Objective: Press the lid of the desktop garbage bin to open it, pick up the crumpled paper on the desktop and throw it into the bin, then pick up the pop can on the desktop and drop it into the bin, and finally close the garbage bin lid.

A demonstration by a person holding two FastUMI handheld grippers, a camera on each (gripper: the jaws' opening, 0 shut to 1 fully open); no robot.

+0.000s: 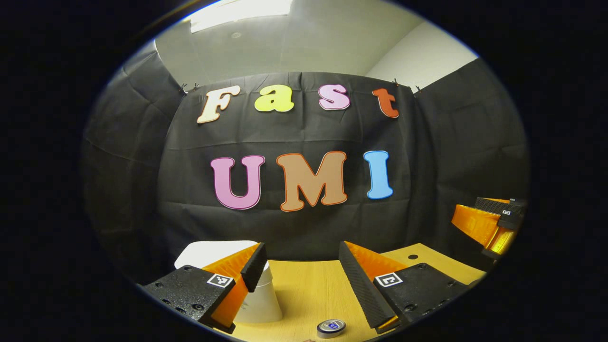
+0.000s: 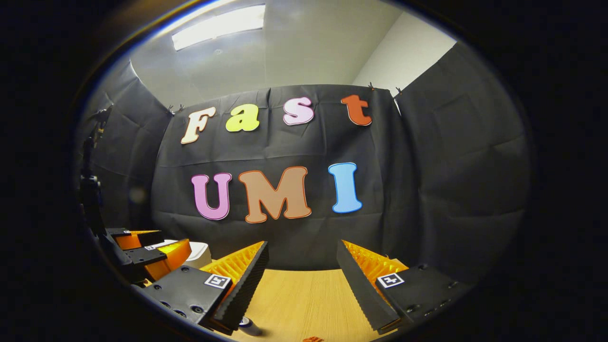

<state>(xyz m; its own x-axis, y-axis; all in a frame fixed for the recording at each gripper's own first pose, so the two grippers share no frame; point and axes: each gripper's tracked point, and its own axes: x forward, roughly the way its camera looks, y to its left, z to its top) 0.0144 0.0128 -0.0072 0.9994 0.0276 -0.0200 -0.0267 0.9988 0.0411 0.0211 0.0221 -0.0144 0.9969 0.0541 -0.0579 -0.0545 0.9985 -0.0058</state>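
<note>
The table is light wood with a fine grain, and it fills the low part of both views. One small dark hole sits in its top near the far right edge. Black cloth hangs as the wall behind the table and wraps around both sides. Above the cloth there is a pale ceiling with a long bright light, and a white wall peeks over the cloth on the right.

The left gripper is held up over the table with its fingers spread wide and nothing between them. The right gripper is the same: fingers wide apart, nothing held, bare wood showing in the gap.

The white bin stands on the table at the left, partly hidden behind the left gripper's near finger. Its lid looks flat and down, but the finger covers a lot of it. In the right gripper view just a bit of the bin shows, behind the other gripper.

The pop can stands on the table just right of the bin, at the very bottom of the left gripper view, so only its silver top shows. In the right gripper view it is mostly hidden under a finger.

A small reddish thing is cut off at the bottom edge of the right gripper view. It is too small to tell what it is.
</note>
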